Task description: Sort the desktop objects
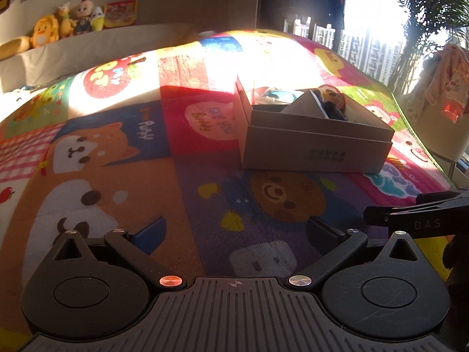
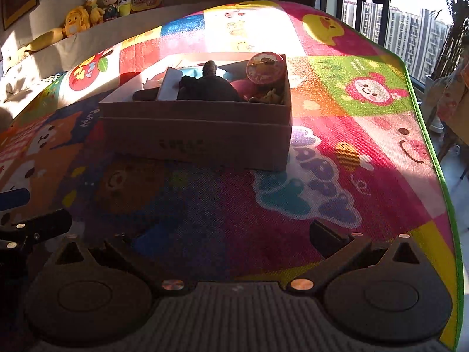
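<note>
A brown cardboard box [image 1: 316, 149] [image 2: 199, 138] stands on a colourful cartoon play mat [image 1: 123, 158] [image 2: 337, 152]. Inside it lie a dark plush toy [image 2: 205, 86], a round red-lidded tin [image 2: 265, 66], a white card [image 2: 170, 83] and other small items, partly hidden by the walls. My left gripper [image 1: 237, 233] hovers open over the mat short of the box, nothing between its fingers. My right gripper [image 2: 234, 239] is likewise open and empty, in front of the box. In the left wrist view part of the right gripper's body [image 1: 419, 214] shows at the right edge.
Plush toys [image 1: 67, 20] [image 2: 96, 8] line a grey ledge along the far wall. A window and a potted palm [image 1: 431, 14] stand at the right. The mat's green edge [image 2: 433, 146] drops to the floor on the right, by a chair with clothes [image 1: 448, 88].
</note>
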